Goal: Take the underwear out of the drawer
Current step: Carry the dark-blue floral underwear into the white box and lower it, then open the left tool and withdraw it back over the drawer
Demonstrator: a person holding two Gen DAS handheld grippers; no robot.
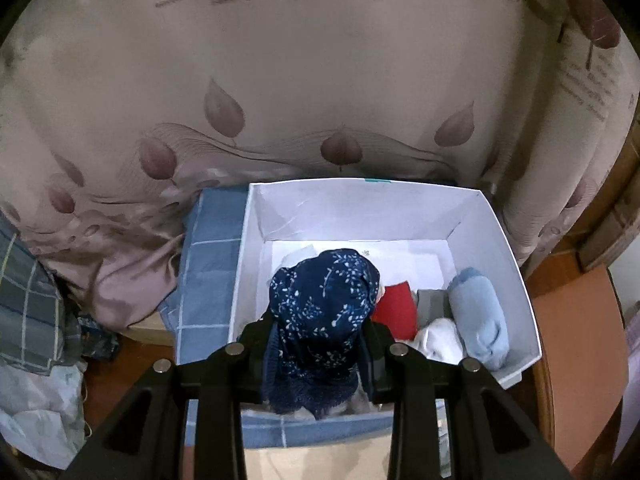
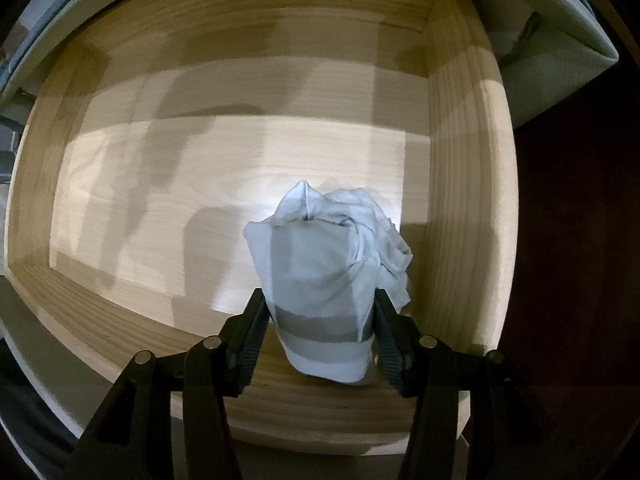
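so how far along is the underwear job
Done: several rolled pieces already lie in the white box. In hand: the left gripper holds navy patterned underwear over that box, and the right gripper straddles pale grey underwear, the only piece visible in the wooden drawer.

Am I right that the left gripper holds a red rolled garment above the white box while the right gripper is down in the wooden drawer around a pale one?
Not quite: the garment in the left gripper is the navy floral-print roll, as the left wrist view shows. A red piece lies in the white box. The right gripper is around the pale garment in the wooden drawer.
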